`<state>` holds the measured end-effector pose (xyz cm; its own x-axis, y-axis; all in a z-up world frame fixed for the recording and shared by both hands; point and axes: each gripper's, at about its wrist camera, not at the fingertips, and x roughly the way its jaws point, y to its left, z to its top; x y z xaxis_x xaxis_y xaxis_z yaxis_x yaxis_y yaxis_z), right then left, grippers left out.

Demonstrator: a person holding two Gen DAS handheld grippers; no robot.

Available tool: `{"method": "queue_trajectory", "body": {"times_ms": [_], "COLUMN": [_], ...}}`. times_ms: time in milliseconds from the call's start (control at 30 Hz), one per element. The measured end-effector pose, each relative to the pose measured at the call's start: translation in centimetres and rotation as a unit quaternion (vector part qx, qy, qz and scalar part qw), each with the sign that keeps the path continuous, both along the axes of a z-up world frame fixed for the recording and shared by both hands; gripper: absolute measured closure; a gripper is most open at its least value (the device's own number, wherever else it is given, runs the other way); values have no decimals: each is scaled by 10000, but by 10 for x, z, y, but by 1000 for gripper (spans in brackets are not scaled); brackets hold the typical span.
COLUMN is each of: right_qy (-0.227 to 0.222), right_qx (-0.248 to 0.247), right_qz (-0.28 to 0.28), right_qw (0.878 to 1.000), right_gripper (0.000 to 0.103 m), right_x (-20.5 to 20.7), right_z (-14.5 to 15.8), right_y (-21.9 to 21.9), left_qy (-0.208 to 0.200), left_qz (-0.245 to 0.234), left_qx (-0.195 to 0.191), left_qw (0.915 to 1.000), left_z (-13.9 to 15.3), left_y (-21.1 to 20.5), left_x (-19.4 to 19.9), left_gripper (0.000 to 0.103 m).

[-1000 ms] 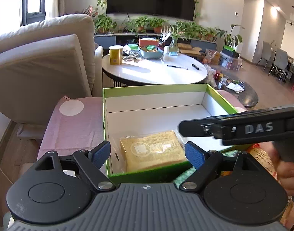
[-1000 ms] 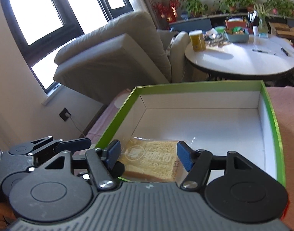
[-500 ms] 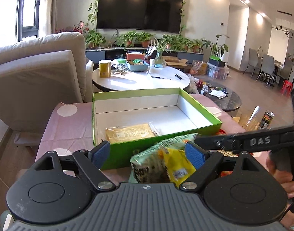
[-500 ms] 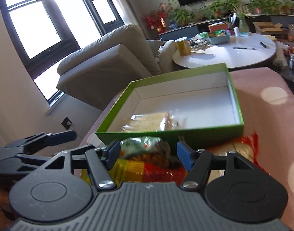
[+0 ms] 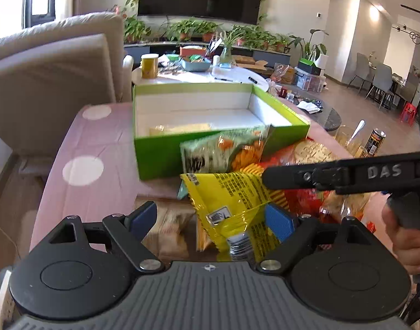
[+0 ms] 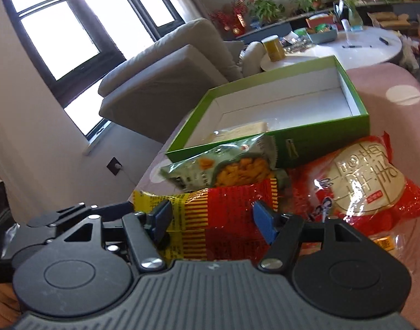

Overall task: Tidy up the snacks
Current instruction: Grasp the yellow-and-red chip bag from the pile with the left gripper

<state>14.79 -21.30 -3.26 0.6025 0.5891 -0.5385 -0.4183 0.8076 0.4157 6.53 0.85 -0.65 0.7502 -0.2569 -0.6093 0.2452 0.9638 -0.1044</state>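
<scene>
L gripper (image 5: 210, 218) and R gripper (image 6: 211, 220) both open above the snack bags (image 6: 226, 209) at counter's near edge; green box (image 5: 160, 154) behind.

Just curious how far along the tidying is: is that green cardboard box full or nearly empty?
Nearly empty: the green cardboard box holds one clear-wrapped pale packet; its white floor is otherwise bare.

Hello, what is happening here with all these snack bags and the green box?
A person holds a gripper in each hand and is sorting snacks into the green box. One clear pack already lies inside it. The other bags wait in a pile in front: a green bag, a yellow and red bag and a big red bag. The left gripper and right gripper both hover over the pile with jaws open, holding nothing.
</scene>
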Motion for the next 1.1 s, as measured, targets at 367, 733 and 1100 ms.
{"method": "queue_trajectory", "body": {"times_ms": [367, 733, 1100], "right_qy": [-359, -313, -400], "right_qx": [-165, -371, -689], "right_qz": [149, -44, 142], "right_qw": [9991, 9988, 9967], "right_gripper": [17, 17, 17], "right_x": [-32, -27, -24], "right_z": [6, -11, -17], "right_y": [3, 4, 16], "left_qy": [140, 332, 396], "left_qz": [145, -99, -257], "left_qx": [3, -128, -179], "left_qw": [9998, 9993, 9987], "left_z": [-15, -29, -38], "left_y": [12, 5, -3], "left_x": [-6, 1, 5], "left_gripper": [18, 18, 15]}}
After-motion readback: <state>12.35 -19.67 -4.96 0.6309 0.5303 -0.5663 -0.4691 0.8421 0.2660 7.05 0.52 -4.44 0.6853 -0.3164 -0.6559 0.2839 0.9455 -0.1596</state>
